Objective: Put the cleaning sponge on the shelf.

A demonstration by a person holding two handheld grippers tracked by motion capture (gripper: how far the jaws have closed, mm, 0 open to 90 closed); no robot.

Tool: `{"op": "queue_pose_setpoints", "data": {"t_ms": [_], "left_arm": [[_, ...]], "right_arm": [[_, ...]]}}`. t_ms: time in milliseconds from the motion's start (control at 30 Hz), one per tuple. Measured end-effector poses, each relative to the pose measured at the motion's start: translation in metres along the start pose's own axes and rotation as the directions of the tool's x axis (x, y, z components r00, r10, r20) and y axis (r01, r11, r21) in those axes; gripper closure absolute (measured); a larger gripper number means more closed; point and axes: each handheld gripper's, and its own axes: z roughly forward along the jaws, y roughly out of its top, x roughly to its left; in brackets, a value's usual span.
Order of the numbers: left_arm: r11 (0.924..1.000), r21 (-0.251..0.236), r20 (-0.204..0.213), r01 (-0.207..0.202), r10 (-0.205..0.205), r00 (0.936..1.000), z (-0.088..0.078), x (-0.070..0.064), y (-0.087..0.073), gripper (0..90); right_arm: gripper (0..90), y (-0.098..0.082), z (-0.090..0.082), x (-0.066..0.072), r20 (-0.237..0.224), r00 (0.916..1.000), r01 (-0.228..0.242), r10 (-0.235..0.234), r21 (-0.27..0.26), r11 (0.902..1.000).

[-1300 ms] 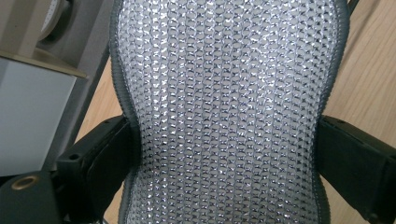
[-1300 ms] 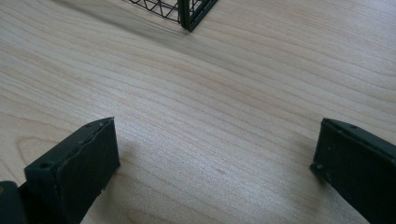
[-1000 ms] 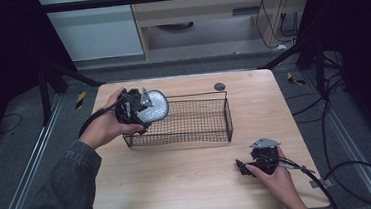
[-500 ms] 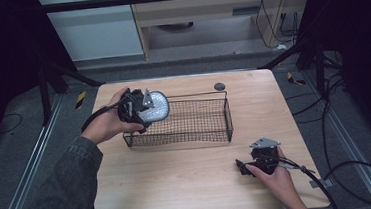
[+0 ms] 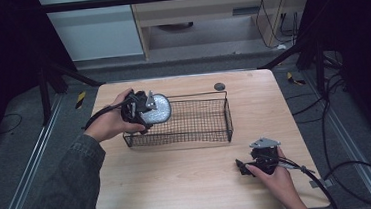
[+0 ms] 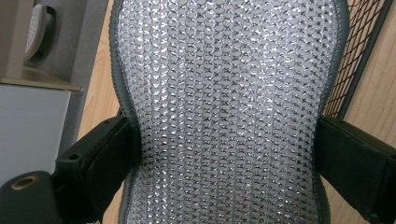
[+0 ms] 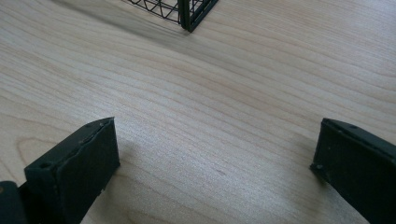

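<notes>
**Silver pad held at the basket's left end**

Since a second ago your left gripper has barely shifted, edging slightly toward the wire basket; your right has stayed put. Your left gripper's jaws are clamped on the sides of the silver mesh pad, pinching it in, above the basket's left end. Your right gripper rests near the table's front right edge, jaws spread wide with nothing between them, well apart from the basket.

A silvery mesh pad sits pinched between the left gripper's jaws; the basket wire lies just beside it.
</notes>
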Motion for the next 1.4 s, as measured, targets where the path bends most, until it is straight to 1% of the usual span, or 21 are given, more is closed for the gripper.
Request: {"op": "queue_pose_setpoints", "data": {"t_ms": [67, 200, 467, 667, 867, 1000, 1100, 1133, 1233, 1400], "left_arm": [[1.0, -0.003, 0.001, 0.0, 0.0, 1.0, -0.001, 0.001, 0.0, 6.8], [0.9999, 0.004, 0.007, -0.012, 0.012, 0.9999, -0.001, 0.003, 0.003, 6.8], [0.9996, 0.018, 0.022, -0.02, 0.02, 0.9996, 0.007, 0.006, 0.007, 6.8], [0.9995, 0.023, 0.029, -0.024, 0.023, 0.9993, 0.011, 0.007, 0.01, 6.7], [0.9994, 0.027, 0.04, -0.02, 0.019, 0.999, 0.017, 0.01, 0.01, 6.7], [0.9996, 0.025, 0.035, -0.015, 0.014, 0.9993, 0.019, 0.011, 0.009, 6.9], [0.9995, 0.027, 0.054, -0.017, 0.015, 0.9984, 0.02, 0.01, 0.009, 8.3], [0.9995, 0.028, 0.046, -0.014, 0.012, 0.9989, 0.02, 0.011, 0.009, 8.9], [0.9996, 0.028, 0.061, -0.005, 0.003, 0.9981, 0.022, 0.012, 0.008, 9.9], [0.9992, 0.037, 0.078, -0.014, 0.011, 0.9969, 0.025, 0.012, 0.007, 11.8]], "right_arm": [[0.4, 0.0, 0.0, 0.0, -0.001, 1.0, -0.001, 0.001, 0.0, 1.0], [0.4, 0.0, 0.0, 0.0, 0.0, 1.0, 0.0, 0.0, 0.0, 1.0], [0.4, 0.0, 0.0, 0.0, 0.0, 1.0, 0.0, 0.0, 0.0, 1.0], [0.4, 0.0, 0.0, 0.0, 0.0, 1.0, 0.0, 0.0, 0.0, 1.0], [0.4, 0.0, 0.0, 0.0, 0.0, 1.0, 0.0, 0.0, 0.0, 1.0], [0.4, 0.0, 0.0, 0.0, 0.0, 1.0, 0.0, 0.0, 0.0, 1.0], [0.4, 0.0, 0.0, 0.0, 0.0, 1.0, 0.0, 0.0, 0.0, 1.0], [0.4, 0.0, 0.0, 0.0, 0.0, 1.0, 0.001, -0.001, 0.0, 1.0], [0.4, 0.0, 0.0, 0.0, 0.0, 1.0, 0.0, 0.0, 0.0, 1.0], [0.4, 0.0, 0.0, 0.0, 0.0, 1.0, 0.0, 0.0, 0.0, 1.0]]}}
